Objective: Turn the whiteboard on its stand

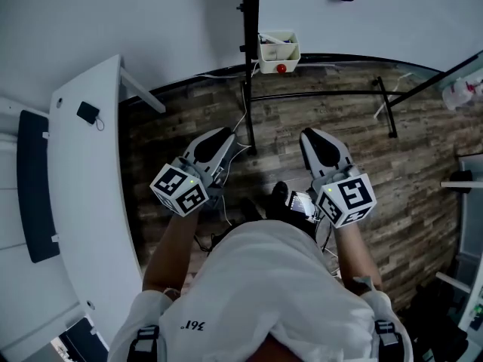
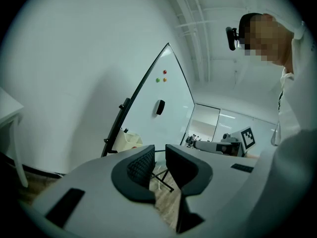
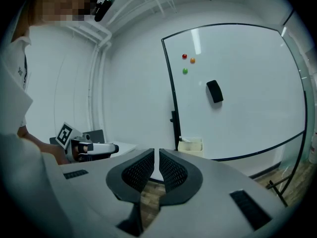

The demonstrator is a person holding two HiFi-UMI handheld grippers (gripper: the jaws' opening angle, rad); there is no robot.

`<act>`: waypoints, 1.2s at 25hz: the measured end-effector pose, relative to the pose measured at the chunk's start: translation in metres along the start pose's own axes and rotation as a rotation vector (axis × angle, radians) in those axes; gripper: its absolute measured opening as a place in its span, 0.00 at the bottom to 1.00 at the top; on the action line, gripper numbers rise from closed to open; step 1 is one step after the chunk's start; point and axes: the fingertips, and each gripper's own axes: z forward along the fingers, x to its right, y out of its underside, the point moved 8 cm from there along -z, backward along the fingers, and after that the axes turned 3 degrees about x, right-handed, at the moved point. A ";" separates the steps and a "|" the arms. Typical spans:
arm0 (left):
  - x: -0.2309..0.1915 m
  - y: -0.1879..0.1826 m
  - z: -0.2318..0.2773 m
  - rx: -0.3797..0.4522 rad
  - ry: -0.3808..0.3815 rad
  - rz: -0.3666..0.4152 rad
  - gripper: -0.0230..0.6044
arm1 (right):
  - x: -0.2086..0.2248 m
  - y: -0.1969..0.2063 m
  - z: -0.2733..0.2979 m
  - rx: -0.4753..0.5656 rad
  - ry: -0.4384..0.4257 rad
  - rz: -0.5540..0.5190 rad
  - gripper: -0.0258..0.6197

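Left tool: grey two-jaw left gripper (image 2: 159, 157), left of the person's body. Its black ribbed pads (image 2: 141, 165) stand slightly parted and there is nothing between them. A white cube with black square markers (image 1: 179, 188) sits at its near end.
Right tool: grey two-jaw right gripper (image 3: 156, 165), level with the left one on the right side. Its jaws are closed to a hairline slit and it is empty.
Holder: person in a white shirt (image 1: 264, 292), with one gripper in each hand. Both grippers point toward the far side.
Task item: large white whiteboard with a thin black frame (image 3: 242, 118), upright at the far side. It is ahead of both grippers and clear of them, touched by neither.
Support: black metal tube stand (image 1: 324, 95). Its upright post runs along the board's left edge, and its feet rest on the floor beyond the gripper tips.
On board, upper left: three small round magnets, red (image 3: 184, 56), orange (image 3: 192, 60) and green (image 3: 184, 71), close together.
On board, centre: black oblong eraser (image 3: 214, 91), tilted, to the right of and below the magnets.
At board's lower left corner: cream plastic tray (image 3: 190, 146), just beside the post. Its contents cannot be made out.
Ground: dark wood-plank floor (image 1: 189, 119).
Left side: long white curved desk (image 1: 90, 202), with a small black object (image 1: 87, 112) at its far end.
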 end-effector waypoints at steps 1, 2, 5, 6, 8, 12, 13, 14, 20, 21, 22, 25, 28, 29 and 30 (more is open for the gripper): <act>-0.003 -0.002 0.003 0.002 -0.012 0.005 0.13 | 0.002 -0.001 0.004 0.000 -0.010 0.000 0.09; -0.005 -0.004 0.006 0.004 -0.026 0.007 0.13 | 0.004 -0.003 0.007 0.001 -0.019 -0.001 0.09; -0.015 -0.009 0.019 0.010 -0.069 0.010 0.13 | 0.016 -0.007 0.013 0.000 -0.047 -0.002 0.09; -0.018 -0.009 0.025 0.011 -0.080 0.014 0.14 | 0.021 -0.007 0.015 -0.003 -0.057 -0.003 0.09; -0.025 -0.011 0.039 0.012 -0.104 0.020 0.15 | 0.032 -0.008 0.017 -0.012 -0.079 -0.006 0.09; -0.032 -0.014 0.068 0.013 -0.133 0.032 0.15 | 0.060 -0.009 0.017 -0.022 -0.105 -0.008 0.09; -0.033 -0.014 0.074 0.013 -0.139 0.037 0.15 | 0.066 -0.010 0.017 -0.024 -0.114 -0.011 0.09; -0.034 -0.014 0.080 0.013 -0.146 0.041 0.15 | 0.072 -0.009 0.017 -0.025 -0.122 -0.013 0.09; -0.056 -0.021 0.107 0.003 -0.177 0.052 0.18 | 0.095 -0.004 0.020 -0.049 -0.129 -0.009 0.09; -0.062 -0.025 0.110 0.002 -0.178 0.056 0.19 | 0.096 -0.004 0.020 -0.055 -0.124 -0.006 0.09; -0.070 -0.030 0.113 0.004 -0.177 0.062 0.20 | 0.098 -0.003 0.021 -0.060 -0.118 -0.005 0.09; -0.095 -0.049 0.127 0.021 -0.156 0.092 0.22 | 0.103 -0.002 0.027 -0.063 -0.079 -0.002 0.09; -0.118 -0.066 0.142 0.016 -0.123 0.111 0.22 | 0.102 -0.004 0.031 -0.058 -0.021 0.005 0.09; -0.123 -0.070 0.147 0.009 -0.111 0.117 0.22 | 0.101 -0.006 0.032 -0.054 -0.006 0.006 0.09; -0.129 -0.074 0.152 0.003 -0.098 0.124 0.22 | 0.100 -0.008 0.034 -0.051 0.007 0.006 0.09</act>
